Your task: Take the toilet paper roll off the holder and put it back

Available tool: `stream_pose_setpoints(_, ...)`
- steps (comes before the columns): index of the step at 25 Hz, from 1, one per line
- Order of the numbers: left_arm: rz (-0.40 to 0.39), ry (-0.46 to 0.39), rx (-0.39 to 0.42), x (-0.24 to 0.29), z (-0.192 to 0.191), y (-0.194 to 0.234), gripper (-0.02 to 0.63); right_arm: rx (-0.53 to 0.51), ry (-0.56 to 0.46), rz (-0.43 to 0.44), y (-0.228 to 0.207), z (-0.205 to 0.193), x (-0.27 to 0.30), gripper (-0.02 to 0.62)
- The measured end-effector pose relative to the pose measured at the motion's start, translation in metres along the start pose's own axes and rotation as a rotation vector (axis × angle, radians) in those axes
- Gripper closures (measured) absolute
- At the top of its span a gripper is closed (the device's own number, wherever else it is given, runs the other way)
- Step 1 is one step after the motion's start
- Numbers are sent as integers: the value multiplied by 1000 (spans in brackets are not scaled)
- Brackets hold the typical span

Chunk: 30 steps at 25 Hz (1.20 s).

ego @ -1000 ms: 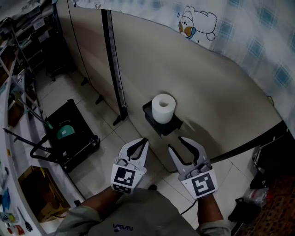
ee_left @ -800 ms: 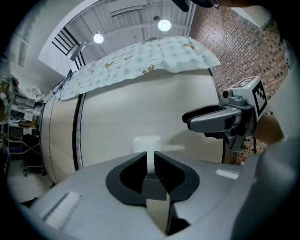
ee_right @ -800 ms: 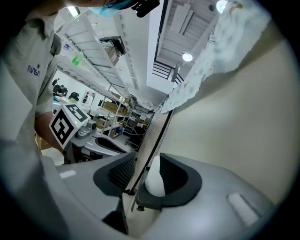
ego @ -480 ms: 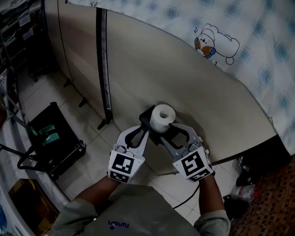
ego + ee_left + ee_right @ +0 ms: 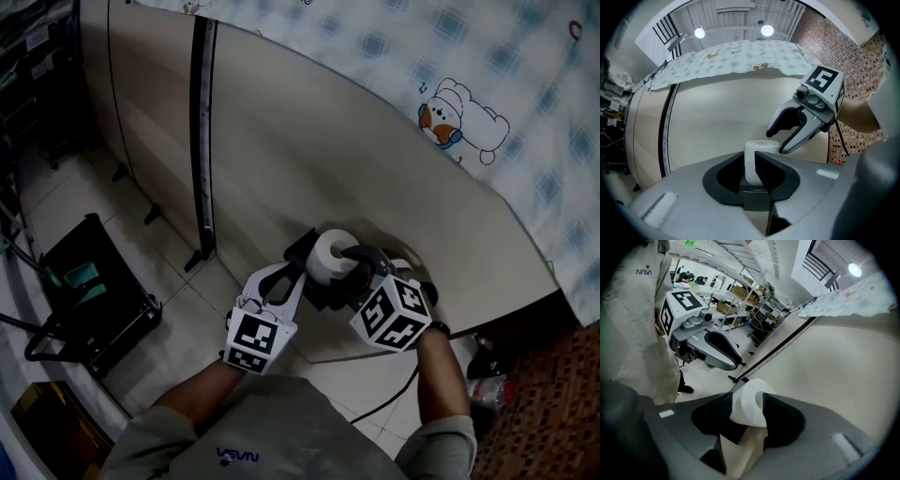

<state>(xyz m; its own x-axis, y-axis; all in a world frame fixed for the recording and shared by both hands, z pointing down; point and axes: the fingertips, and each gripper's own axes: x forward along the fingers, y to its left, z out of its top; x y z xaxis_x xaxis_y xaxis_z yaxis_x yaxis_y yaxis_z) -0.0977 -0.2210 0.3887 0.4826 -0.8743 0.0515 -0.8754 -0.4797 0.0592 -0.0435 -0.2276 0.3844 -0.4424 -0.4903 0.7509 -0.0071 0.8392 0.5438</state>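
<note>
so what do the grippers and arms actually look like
The left gripper and right gripper each have pale grey bodies, curved black jaws and a white cube with black square markers. A dark cable trails below the right one. The person wears light grey sleeves.

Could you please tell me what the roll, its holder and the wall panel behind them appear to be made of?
Roll: soft white paper, matte, wound round a hollow centre.
Holder: probably black plastic, though coated metal is possible; it looks smooth, dull and tray-shaped.
Panel: beige and smooth with a low sheen, probably laminate board.
</note>
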Motion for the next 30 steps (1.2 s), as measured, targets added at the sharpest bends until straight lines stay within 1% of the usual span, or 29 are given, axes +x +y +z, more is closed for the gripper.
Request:
stream_pose_setpoints(3, -13, 5, -9, 4, -1, 2, 563, -32, 46, 52, 2, -1, 7, 399)
stream_pose_setpoints(7, -23, 15, -10, 9, -3, 4, 563, -72, 106, 85, 2, -1, 14, 399)
stream_pose_setpoints(13, -24, 24, -12, 13, -6, 6, 563, -129, 213, 160, 7, -9, 24, 399)
stream_pose_setpoints(19, -28, 35, -19, 17, -11, 4, 563, -152, 280, 228, 9, -16, 31, 396)
stream_pose_setpoints(25, -31, 41, -15, 18, -11, 3, 563, -166, 315, 279, 14, -20, 40, 396)
stream_pose_setpoints(30, -29, 46, -15, 19, -13, 5, 563, -162, 295, 274, 13, -20, 41, 408)
